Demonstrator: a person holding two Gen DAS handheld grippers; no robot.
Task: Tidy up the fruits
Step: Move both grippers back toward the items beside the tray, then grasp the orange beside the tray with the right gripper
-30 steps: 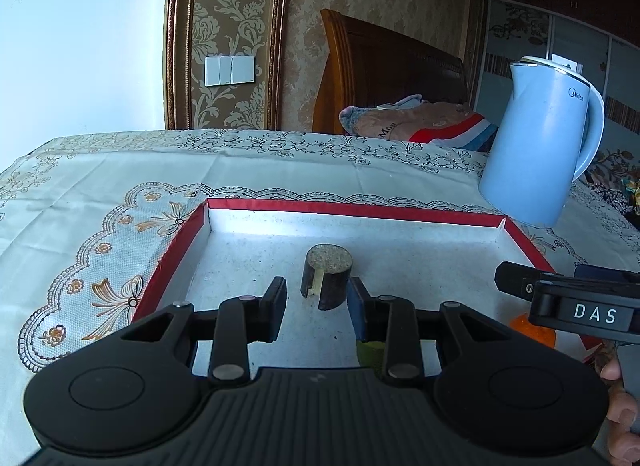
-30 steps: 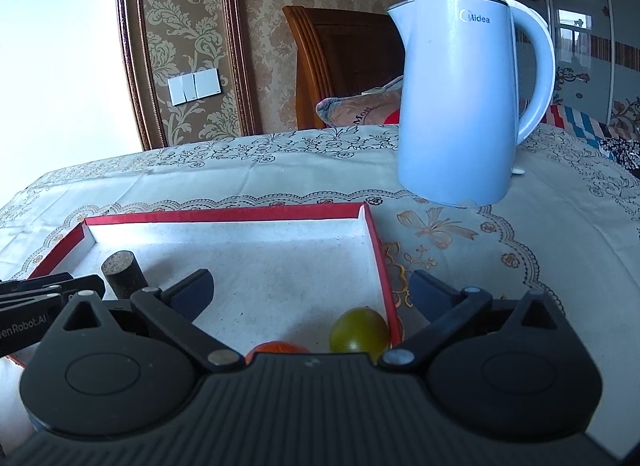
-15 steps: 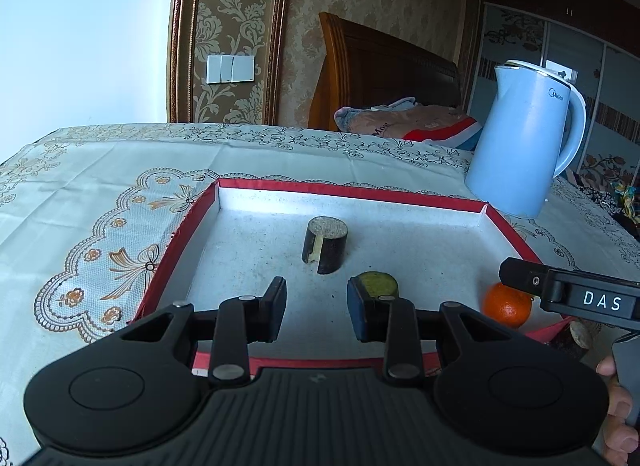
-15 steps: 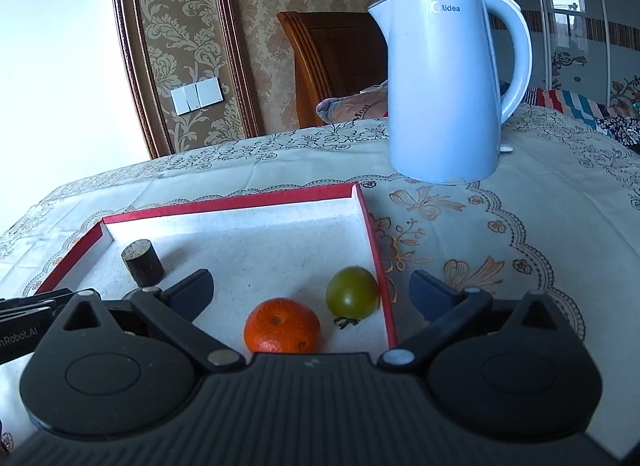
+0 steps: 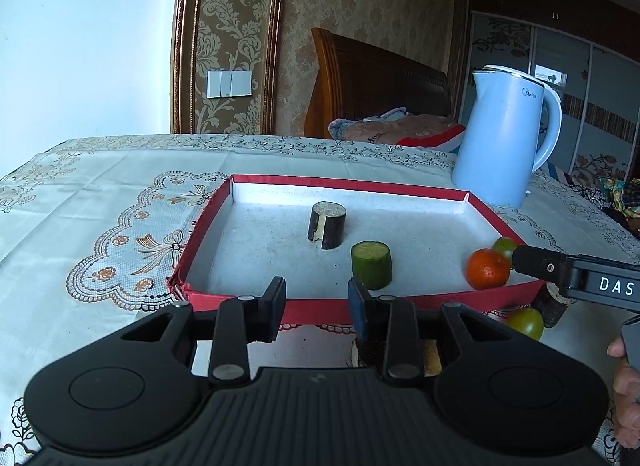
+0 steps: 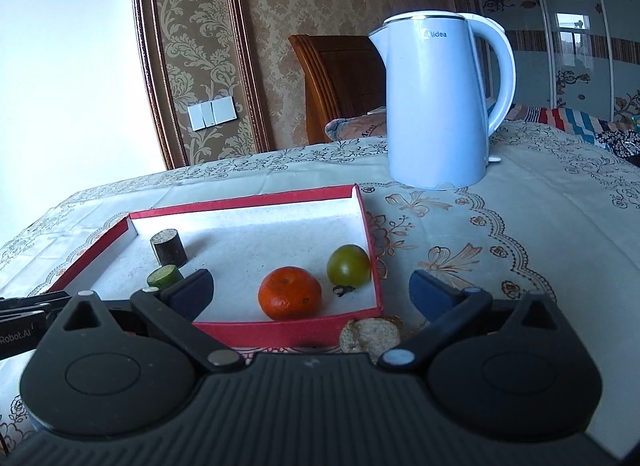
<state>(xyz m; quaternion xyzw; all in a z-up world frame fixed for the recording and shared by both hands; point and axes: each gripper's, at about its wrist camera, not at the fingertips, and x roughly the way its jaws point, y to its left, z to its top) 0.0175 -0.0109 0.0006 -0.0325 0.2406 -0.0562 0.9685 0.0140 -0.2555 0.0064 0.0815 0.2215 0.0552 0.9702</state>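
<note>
A red-rimmed tray (image 5: 320,308) (image 6: 280,332) with a white floor holds a dark cylinder piece (image 5: 327,224) (image 6: 168,247), a green cylinder piece (image 5: 371,264) (image 6: 164,276), an orange (image 5: 488,268) (image 6: 290,293) and a green tomato (image 5: 505,248) (image 6: 348,266). My left gripper (image 5: 316,308) is open and empty, just in front of the tray's near rim. My right gripper (image 6: 310,290) is wide open and empty, before the tray's near right corner. Outside the tray lie another green tomato (image 5: 526,323), a dark piece (image 5: 552,306) and a pale-topped piece (image 6: 370,336).
A light blue kettle (image 5: 504,137) (image 6: 438,101) stands on the patterned tablecloth (image 5: 100,201) behind the tray's right corner. A wooden chair back (image 5: 376,93) and folded cloth (image 5: 396,129) are beyond the far table edge.
Both grippers have pulled back from the tray toward the near table edge. The green cylinder piece, orange and green tomato now lie free in the tray.
</note>
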